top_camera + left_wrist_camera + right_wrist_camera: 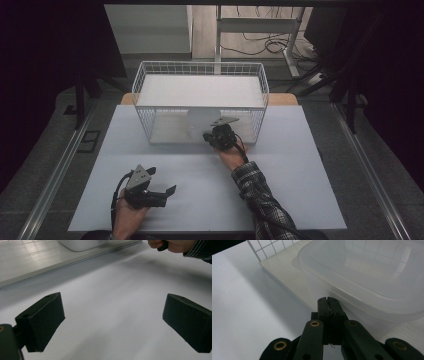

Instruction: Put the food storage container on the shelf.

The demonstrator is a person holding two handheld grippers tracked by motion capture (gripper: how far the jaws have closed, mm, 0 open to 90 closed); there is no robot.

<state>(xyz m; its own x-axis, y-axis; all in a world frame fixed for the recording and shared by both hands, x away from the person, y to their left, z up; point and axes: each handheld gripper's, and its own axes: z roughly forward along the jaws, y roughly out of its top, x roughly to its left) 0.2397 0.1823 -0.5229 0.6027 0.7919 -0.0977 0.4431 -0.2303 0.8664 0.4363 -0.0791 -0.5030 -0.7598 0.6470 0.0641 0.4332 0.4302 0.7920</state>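
A translucent plastic container (199, 123) sits on the lower board of a white wire rack (200, 67). In the right gripper view the container (367, 272) is close up, its rim overhanging. My right gripper (328, 300) is shut, jaws pressed together with nothing visible between them, tips just short of the container's wall below the rim. From above, the right gripper (211, 136) is at the rack's open front. My left gripper (161, 180) rests near the table's front left, open, with only bare table between its pads (45, 320).
The rack has a white top shelf (200, 90) and wire sides (262, 250), and stands at the back of the white table (300, 165). A plaid-sleeved forearm (260, 195) crosses the middle right. Beyond the table are desk legs and cables (265, 42).
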